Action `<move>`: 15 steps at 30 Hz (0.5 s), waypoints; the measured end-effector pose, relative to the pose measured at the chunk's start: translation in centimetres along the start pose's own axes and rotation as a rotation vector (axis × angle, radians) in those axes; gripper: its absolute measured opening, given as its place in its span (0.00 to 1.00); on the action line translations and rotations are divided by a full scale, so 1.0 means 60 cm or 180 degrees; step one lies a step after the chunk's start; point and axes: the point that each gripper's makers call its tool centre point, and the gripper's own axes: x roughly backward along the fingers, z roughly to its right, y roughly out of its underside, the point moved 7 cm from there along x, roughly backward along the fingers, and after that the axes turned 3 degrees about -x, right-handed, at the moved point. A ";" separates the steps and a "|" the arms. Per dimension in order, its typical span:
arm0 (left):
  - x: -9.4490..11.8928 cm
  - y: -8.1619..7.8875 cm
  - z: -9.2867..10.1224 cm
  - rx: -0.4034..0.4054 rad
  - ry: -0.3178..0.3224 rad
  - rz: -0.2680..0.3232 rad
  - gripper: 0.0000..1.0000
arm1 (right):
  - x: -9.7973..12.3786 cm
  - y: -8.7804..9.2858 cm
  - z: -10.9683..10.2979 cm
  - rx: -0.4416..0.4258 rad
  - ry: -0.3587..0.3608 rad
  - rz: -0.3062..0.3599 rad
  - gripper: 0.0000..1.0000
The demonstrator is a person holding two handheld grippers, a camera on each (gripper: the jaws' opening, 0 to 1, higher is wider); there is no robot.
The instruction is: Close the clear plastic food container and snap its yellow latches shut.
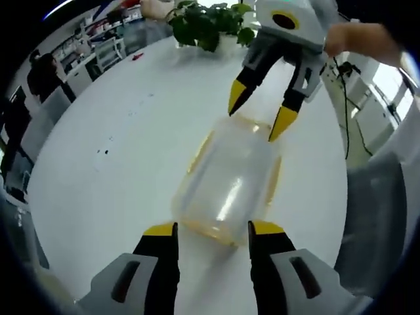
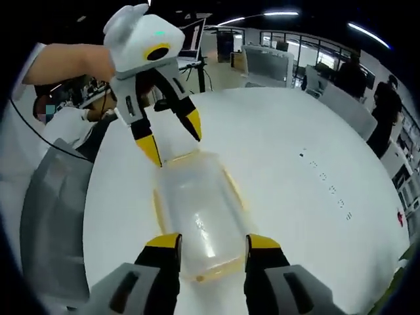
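Two tongs face each other over a round white bench [image 1: 118, 131], with the container [image 1: 230, 180] lying between them. Its long axis runs straight from one pair to the other, so each pair meets a short end head-on.

In the left gripper view, the left tongs [image 1: 212, 231] stand open with nothing in them, their yellow tips on either side of the near short end, close to it; whether they touch I cannot tell. Across the box, the right tongs [image 1: 259, 115] hang open above the far end, tips pointing down at the yellow rim, holding nothing.

The right gripper view shows the same setup mirrored: the right tongs [image 2: 205, 241] are spread at the near end of the container [image 2: 197, 220], and the left tongs [image 2: 172, 141] come down open at the far end, just beside the rim.

The lid seems to sit on the box, with yellow strips along the long sides and the ends. Whether any latch is snapped down is too blurred to judge. Each pair looks nearest its own short end, so I'd expect pressing to begin there.

A potted plant [image 1: 210, 23] stands at the far edge of the bench.
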 end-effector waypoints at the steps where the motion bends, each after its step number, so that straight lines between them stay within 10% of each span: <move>1: -0.001 -0.003 0.001 -0.0026 0.0012 0.0003 0.41 | -0.001 -0.001 -0.001 0.0033 -0.0005 -0.0001 0.36; 15: -0.027 -0.043 0.022 -0.0366 0.0062 0.0131 0.33 | -0.028 -0.025 -0.004 0.0207 -0.0101 0.0066 0.32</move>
